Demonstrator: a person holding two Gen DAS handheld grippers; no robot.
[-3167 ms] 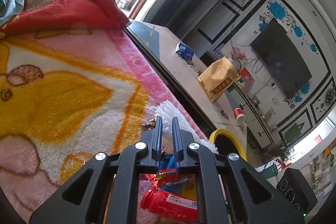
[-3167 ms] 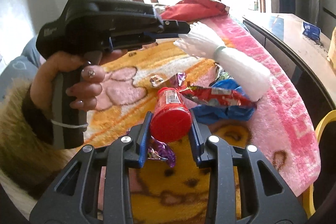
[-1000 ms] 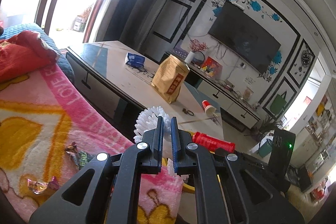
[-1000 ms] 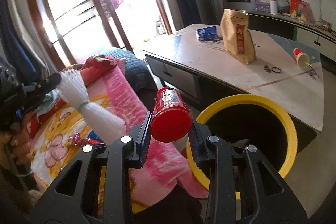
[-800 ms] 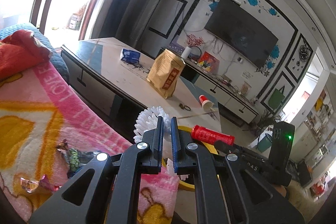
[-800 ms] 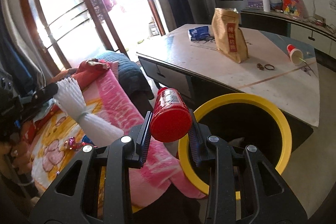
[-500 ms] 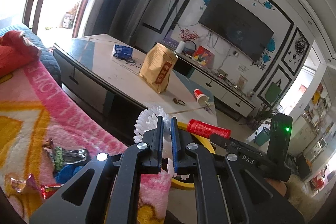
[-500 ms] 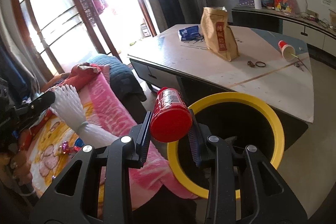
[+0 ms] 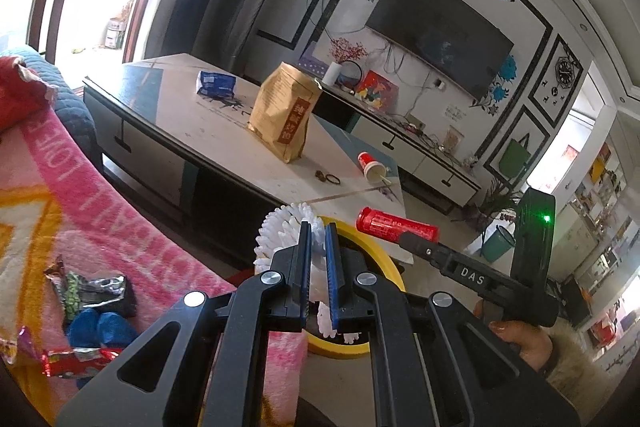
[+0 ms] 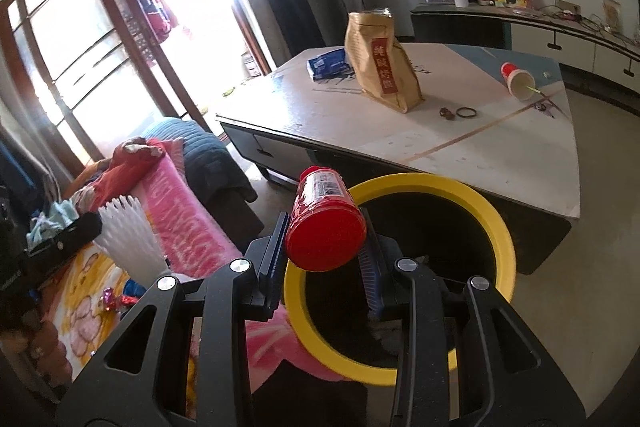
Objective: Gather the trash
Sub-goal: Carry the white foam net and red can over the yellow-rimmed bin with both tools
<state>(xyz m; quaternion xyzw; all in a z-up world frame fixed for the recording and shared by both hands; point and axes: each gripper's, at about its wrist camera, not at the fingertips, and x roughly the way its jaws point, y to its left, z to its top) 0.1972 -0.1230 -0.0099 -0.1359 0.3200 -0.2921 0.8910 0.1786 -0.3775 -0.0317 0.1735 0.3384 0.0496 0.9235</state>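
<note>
One red bottle (image 10: 325,223), one white brush (image 10: 130,241) and one yellow-rimmed bin (image 10: 498,223) are in view, with two hand-held grippers. On the table (image 10: 460,147) stand one brown paper bag (image 10: 380,67), one blue packet (image 10: 328,65) and one red paper cup (image 10: 516,77), tipped over near its far edge. On the pink blanket (image 9: 104,211) lies a cluster of crumpled wrappers (image 9: 86,291), too tangled to count exactly.

Each wrist camera looked forward and downward along its own fingers from close behind them, the two views sharing the yellow-rimmed bin (image 9: 382,254) (image 10: 502,235), the low table (image 9: 224,131) (image 10: 460,155) and the pink blanket (image 9: 120,227) (image 10: 176,211).
</note>
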